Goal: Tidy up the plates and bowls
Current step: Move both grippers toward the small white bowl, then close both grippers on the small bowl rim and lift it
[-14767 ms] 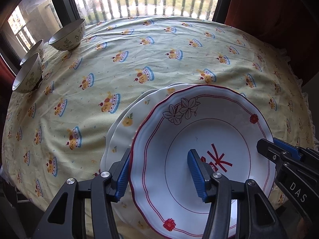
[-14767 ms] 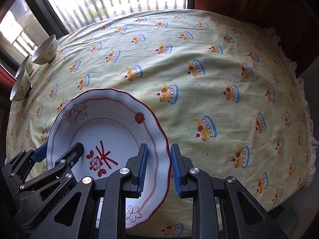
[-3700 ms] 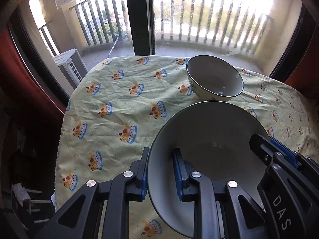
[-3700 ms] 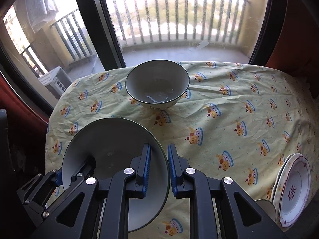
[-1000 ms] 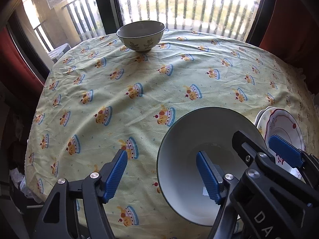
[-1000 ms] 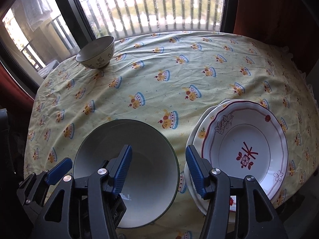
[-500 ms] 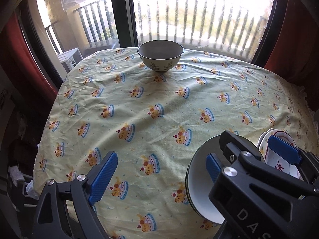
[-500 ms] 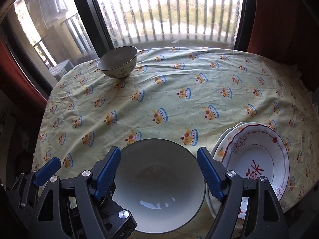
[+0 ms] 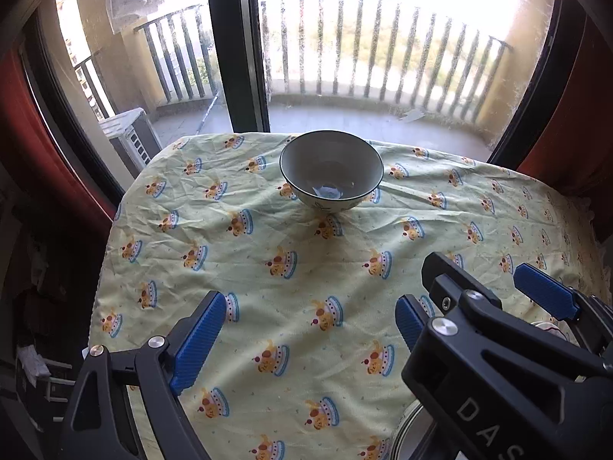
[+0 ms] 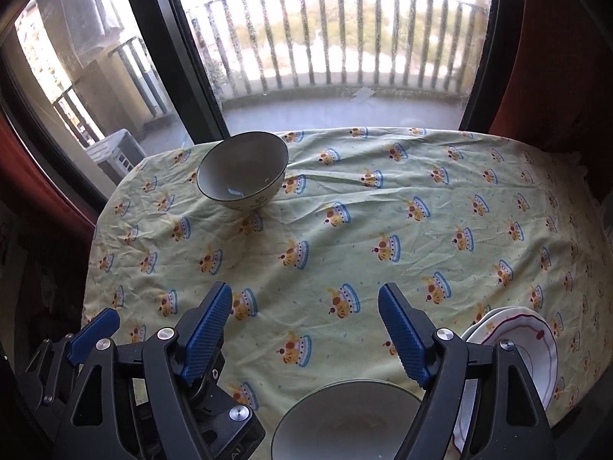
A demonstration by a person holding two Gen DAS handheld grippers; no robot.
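Fingers (image 10: 398,329) of both grippers gape empty above a white bowl (image 10: 345,418) beside red-rimmed plates (image 10: 536,349).

Home dining spot, printed tablecloth (image 10: 383,207), red curtains (image 10: 555,57), balcony railing (image 10: 325,34) beyond window

Left hand-held gripper (image 9: 308,316): black plastic frame with triangular cut-outs, silver screw heads, ribbed blue pads (image 9: 197,339) on the fingers. Right hand-held gripper (image 10: 304,326): same black build, same silver screws, ribbed blue pads (image 10: 402,339); white raised letters "DAS" on its body, seen from the left wrist.
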